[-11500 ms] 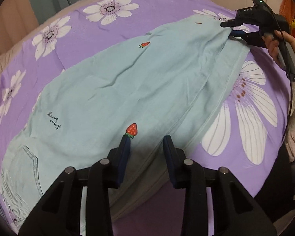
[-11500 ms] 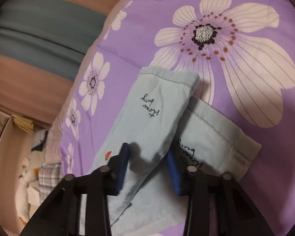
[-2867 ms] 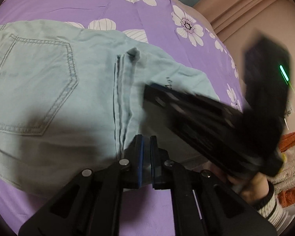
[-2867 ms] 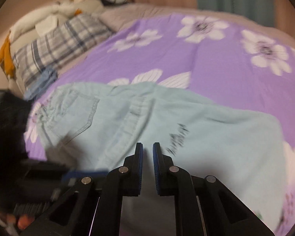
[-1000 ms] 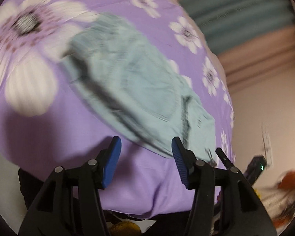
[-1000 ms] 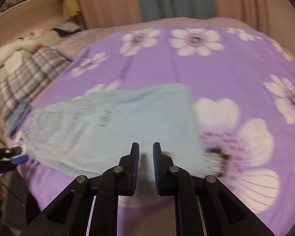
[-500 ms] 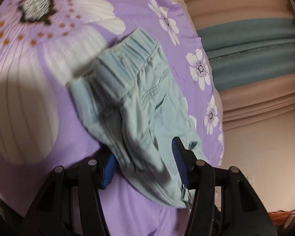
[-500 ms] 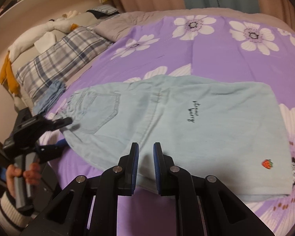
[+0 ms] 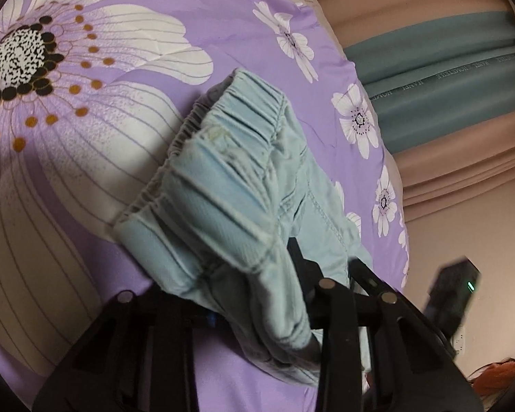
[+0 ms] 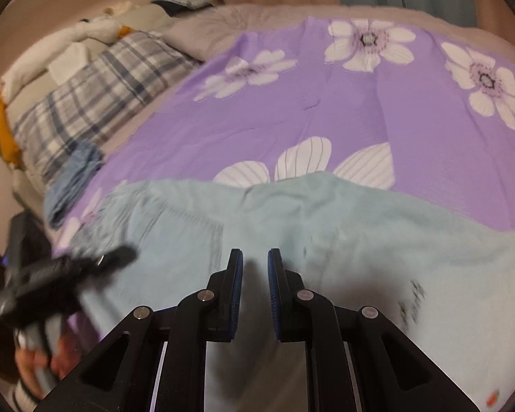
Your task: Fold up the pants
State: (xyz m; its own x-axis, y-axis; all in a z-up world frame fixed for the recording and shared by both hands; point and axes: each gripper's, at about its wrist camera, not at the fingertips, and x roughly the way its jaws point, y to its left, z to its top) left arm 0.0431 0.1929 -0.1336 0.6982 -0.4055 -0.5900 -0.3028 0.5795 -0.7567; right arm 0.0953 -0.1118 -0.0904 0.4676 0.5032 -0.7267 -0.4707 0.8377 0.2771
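Observation:
Light blue pants [image 9: 230,178] lie folded on the purple flowered bedspread [image 9: 68,86]. The gathered elastic waistband faces the left wrist camera. My left gripper [image 9: 243,274] is closing on that waistband corner. Bunched cloth fills the jaws and hides the left finger. In the right wrist view the pants [image 10: 343,226] spread across the near bed, black lettering at the right. My right gripper [image 10: 255,257] hovers over their middle, shut with nothing between its pads. The left gripper [image 10: 68,267] shows blurred at the pants' left end, held by a hand [image 10: 34,360].
A plaid pillow [image 10: 96,103] and a folded blue cloth [image 10: 72,182] lie at the bed's left side. Teal and beige curtains [image 9: 446,79] hang beyond the bed. The bedspread [image 10: 326,103] stretches flat behind the pants.
My left gripper has moved onto the waistband and narrowed its jaws around the cloth, which now bunches up over them. My right gripper has swept left over the pants, staying shut.

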